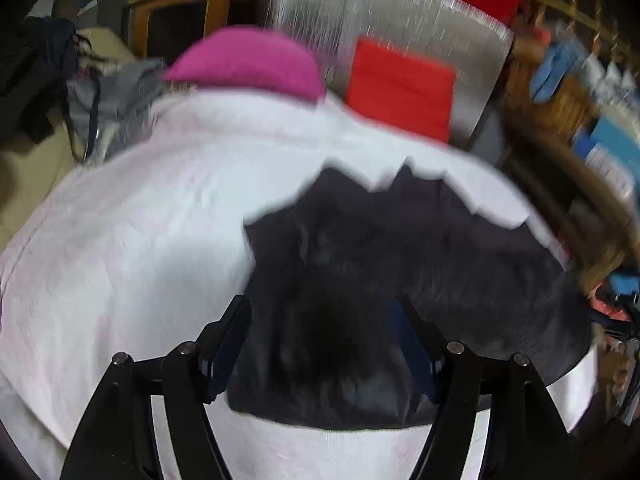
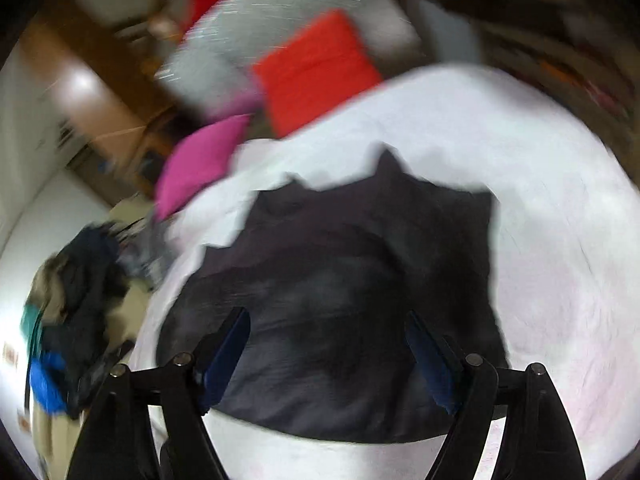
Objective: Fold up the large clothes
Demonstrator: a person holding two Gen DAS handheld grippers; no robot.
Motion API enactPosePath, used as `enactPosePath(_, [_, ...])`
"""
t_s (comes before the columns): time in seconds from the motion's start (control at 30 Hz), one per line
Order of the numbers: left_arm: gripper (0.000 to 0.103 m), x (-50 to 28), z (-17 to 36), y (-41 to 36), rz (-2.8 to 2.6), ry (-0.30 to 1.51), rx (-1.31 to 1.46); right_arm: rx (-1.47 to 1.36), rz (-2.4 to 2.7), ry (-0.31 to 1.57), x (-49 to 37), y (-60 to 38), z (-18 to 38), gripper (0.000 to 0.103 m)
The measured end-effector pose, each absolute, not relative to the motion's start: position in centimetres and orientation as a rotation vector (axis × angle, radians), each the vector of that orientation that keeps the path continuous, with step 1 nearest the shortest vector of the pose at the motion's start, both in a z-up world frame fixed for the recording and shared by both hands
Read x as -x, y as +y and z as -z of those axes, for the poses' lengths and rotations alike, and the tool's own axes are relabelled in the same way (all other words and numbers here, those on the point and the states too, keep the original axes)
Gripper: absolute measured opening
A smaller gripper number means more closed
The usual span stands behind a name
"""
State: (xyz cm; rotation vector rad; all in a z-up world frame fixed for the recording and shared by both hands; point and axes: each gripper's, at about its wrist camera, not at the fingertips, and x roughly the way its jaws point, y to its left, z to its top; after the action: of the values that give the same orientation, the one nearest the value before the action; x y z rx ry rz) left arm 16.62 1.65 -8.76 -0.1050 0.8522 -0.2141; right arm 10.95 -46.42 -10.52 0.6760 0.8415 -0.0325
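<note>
On the white sheet of the bed (image 1: 132, 248) lay the dark garment (image 2: 340, 288), spread fairly flat with a jagged, uneven far edge, so that it could be worked on from the near side. The left tongs (image 1: 320, 344) stood spread apart over its near portion, the blue pads (image 1: 224, 356) flanking the cloth; dark fabric bulged up between them, but motion blur made it impossible to tell whether they touched it. The right tongs (image 2: 328, 356) were likewise spread wide above the near hem, with nothing pinched. Both views were smeared, which suggested quick movement. Beyond the garment a magenta cushion (image 1: 248, 62) and a red cushion (image 1: 400, 88) leaned at the head of the bed, well apart from the work. A heap of other clothes (image 2: 84, 280) waited off to one side, probably the next items. Judging by the loose spread, folding had hardly begun.
</note>
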Motion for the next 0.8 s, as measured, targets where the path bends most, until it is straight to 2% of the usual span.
enactPosePath(0.1, [0.073,-17.3,12.6,0.3,0.134,0.972,0.062,-0.744,0.046,0.825,-10.4,-46.6,11.4,0.082])
enactPosePath(0.4, [0.074,-16.9,11.7,0.0,0.122,0.947,0.045,-0.549,-0.018,0.803,-13.5,-43.9,6.0,0.082])
enactPosePath(0.7, [0.077,-16.7,12.0,-0.3,0.121,0.941,0.008,-0.61,0.073,0.98,-18.5,-47.3,11.3,0.082])
enactPosePath(0.8, [0.077,-17.0,10.5,-0.4,0.13,0.922,-0.002,-0.58,0.062,0.949,-18.3,-46.9,10.0,0.082])
